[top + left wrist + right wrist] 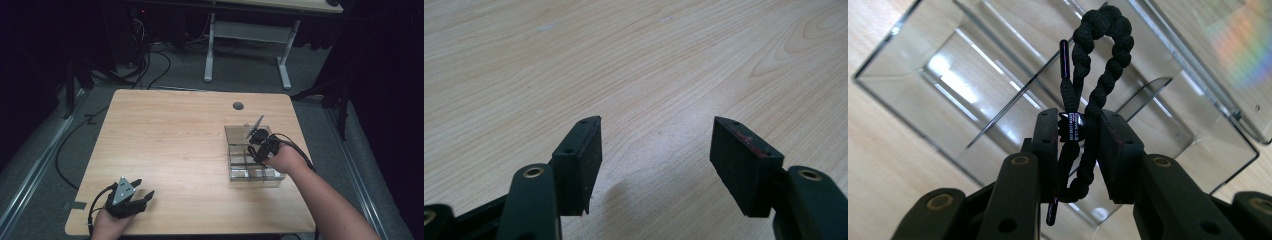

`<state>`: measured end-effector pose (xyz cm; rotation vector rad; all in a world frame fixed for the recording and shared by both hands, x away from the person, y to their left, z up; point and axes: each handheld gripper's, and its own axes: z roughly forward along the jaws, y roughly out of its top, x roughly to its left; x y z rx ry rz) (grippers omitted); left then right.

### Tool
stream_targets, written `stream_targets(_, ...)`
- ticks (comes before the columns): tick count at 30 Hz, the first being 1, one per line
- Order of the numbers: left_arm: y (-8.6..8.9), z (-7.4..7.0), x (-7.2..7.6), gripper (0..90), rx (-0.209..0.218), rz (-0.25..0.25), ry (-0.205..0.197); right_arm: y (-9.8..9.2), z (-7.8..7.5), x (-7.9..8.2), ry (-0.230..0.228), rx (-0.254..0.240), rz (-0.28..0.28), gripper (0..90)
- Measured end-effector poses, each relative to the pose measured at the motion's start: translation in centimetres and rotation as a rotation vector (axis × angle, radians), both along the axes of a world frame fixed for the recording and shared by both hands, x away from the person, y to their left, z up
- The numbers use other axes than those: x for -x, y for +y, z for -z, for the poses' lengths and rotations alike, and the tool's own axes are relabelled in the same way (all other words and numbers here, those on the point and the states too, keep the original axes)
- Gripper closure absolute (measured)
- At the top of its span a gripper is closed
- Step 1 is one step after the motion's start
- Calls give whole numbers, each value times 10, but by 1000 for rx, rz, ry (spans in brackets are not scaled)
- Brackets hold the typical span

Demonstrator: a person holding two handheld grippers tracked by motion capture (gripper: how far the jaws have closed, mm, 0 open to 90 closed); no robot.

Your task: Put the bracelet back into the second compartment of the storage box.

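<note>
the black braided cord (pixel 1098 75) is held between the jaws of the right hand-held gripper (pixel 1079 150), which is closed on its lower part, and the loop stands up above the jaws, over an open compartment of the clear plastic box (pixel 908 95). a thin strand with a shiny tip (pixel 1064 55) runs beside the braid, and a small printed label (pixel 1073 127) sits just at the pinch. in the high view the right hand-held gripper (pixel 261 142) is above the far part of the clear plastic box (pixel 240 175), whose lid (pixel 255 126) stands tilted up behind it. i think the main danger is that the cord slips, because the jaws hold only a narrow part of a soft, round braid; if the hand turns, the cord can swing and fall on a divider or outside the box. the loop or the loose strand can also catch on the thin clear walls and pull the light box across the worktop (pixel 165 145). the raised lid can fall if the gripper touches it. the left hand-held gripper (pixel 131 196) rests near the front edge of the worktop, its jaws wide apart and holding nothing, so nothing steadies the box.
</note>
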<state>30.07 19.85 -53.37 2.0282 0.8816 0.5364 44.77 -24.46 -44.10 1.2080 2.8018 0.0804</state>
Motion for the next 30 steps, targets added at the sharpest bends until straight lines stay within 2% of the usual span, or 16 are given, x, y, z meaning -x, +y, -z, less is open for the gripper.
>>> stream_targets(1, 0, 0, 0, 379, 0, 1, 0, 1, 2, -1, 14, 1, 16, 717)
stream_targets(2, 0, 0, 0, 378, -1, 1, 0, 0, 4, -4, 11, -5, -6, 717)
stream_targets(4, 0, 0, 0, 378, 0, 1, 0, 1, 7, -6, 23, 10, 8, 717)
stream_targets(5, 0, 0, 0, 378, 0, 2, 0, 0, 9, -9, 16, 12, -14, 717)
stream_targets(6, 0, 0, 0, 378, -1, 2, 1, 2, 10, -9, 29, 11, 32, 717)
stream_targets(8, 0, 0, 0, 378, -1, 2, 1, 2, 10, -11, 30, 10, 31, 717)
stream_targets(9, 0, 0, 0, 378, -1, 3, 2, 0, 13, -15, 20, 4, -2, 717)
stream_targets(12, 0, 0, 0, 378, -1, 3, 2, 0, 18, -19, 34, 12, 15, 717)
stream_targets(16, 0, 0, 0, 377, -2, 6, 3, -2, 22, -24, 37, 16, 7, 717)
stream_targets(18, 0, 0, 0, 377, -4, 7, 3, 0, 24, -24, 49, 12, 43, 717)
stream_targets(19, 0, 0, 0, 377, -3, 7, 2, 0, 25, -25, 48, 14, 29, 717)
stream_targets(25, -1, 0, 0, 377, -6, 8, 2, 0, 32, -29, 56, 19, 31, 717)
stream_targets(30, -1, 0, 0, 376, -8, 10, 5, 3, 37, -29, 87, 23, 74, 717)
